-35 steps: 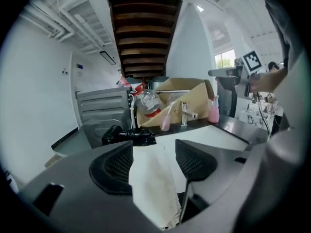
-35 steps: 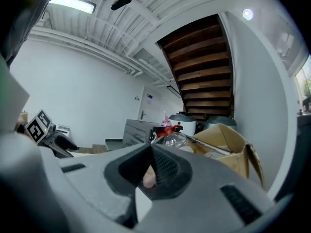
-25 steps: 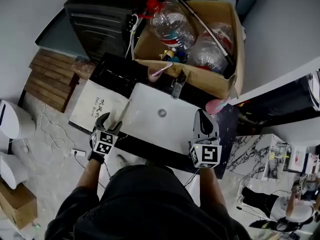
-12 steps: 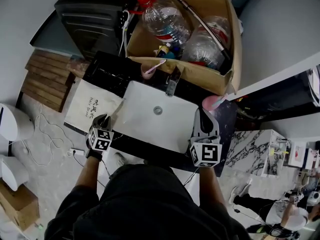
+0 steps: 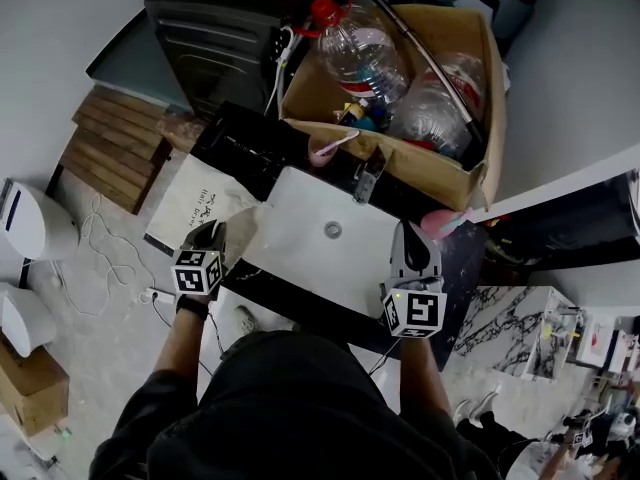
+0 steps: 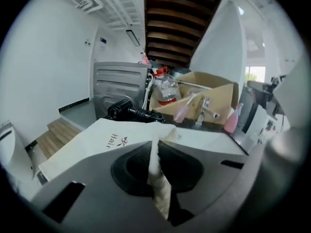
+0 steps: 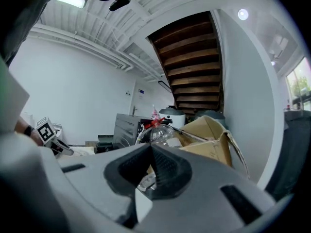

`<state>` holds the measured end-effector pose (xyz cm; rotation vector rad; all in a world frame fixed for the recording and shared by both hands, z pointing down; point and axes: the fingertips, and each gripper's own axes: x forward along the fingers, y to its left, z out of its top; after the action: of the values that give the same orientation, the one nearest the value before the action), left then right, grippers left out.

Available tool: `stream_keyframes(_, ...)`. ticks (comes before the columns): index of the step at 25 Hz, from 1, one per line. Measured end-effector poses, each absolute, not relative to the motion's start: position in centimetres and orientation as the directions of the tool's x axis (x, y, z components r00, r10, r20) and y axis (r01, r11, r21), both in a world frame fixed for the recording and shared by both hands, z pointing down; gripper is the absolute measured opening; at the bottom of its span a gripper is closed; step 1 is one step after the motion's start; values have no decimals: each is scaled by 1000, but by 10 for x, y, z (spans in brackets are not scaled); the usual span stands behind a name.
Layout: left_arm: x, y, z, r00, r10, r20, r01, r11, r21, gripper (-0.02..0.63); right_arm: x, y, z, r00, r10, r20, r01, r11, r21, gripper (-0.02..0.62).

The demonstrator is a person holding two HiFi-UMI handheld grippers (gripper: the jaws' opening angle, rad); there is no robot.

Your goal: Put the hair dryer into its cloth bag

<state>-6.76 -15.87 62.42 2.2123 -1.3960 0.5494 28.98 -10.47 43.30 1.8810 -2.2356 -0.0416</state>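
The white cloth bag [image 5: 196, 201] with dark print lies at the left end of the black counter, beside the basin. My left gripper [image 5: 211, 232] is at the bag's near edge. Its jaws are closing, with a fold of the cloth bag [image 6: 104, 141] pinched between the pads of the left gripper [image 6: 156, 152]. The black hair dryer [image 6: 124, 110] with its coiled cord lies on the counter just beyond the bag. My right gripper [image 5: 411, 234] hovers shut and empty over the basin's right rim; in its own view the right gripper [image 7: 151, 162] has its pads pressed together.
A white basin [image 5: 300, 253] with a faucet [image 5: 367, 174] fills the counter's middle. Behind it stands a cardboard box [image 5: 470, 158] with large plastic bottles. A pink cup with a toothbrush [image 5: 322, 152] and a pink bottle [image 5: 441, 222] flank the faucet. A dark appliance [image 5: 214, 34] stands far left.
My left gripper's jaws went from wide open to closed on the bag's edge. The gripper rolled and lifted slightly. The right gripper stayed where it was.
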Motion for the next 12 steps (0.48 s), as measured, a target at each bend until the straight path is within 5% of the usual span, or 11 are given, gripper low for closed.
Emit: stream_keyframes(12, -75, -161, 602, 411, -768, 492, -911, -322, 259, 25, 237, -132, 417, -300, -949, 99, -938, 312, 151, 2)
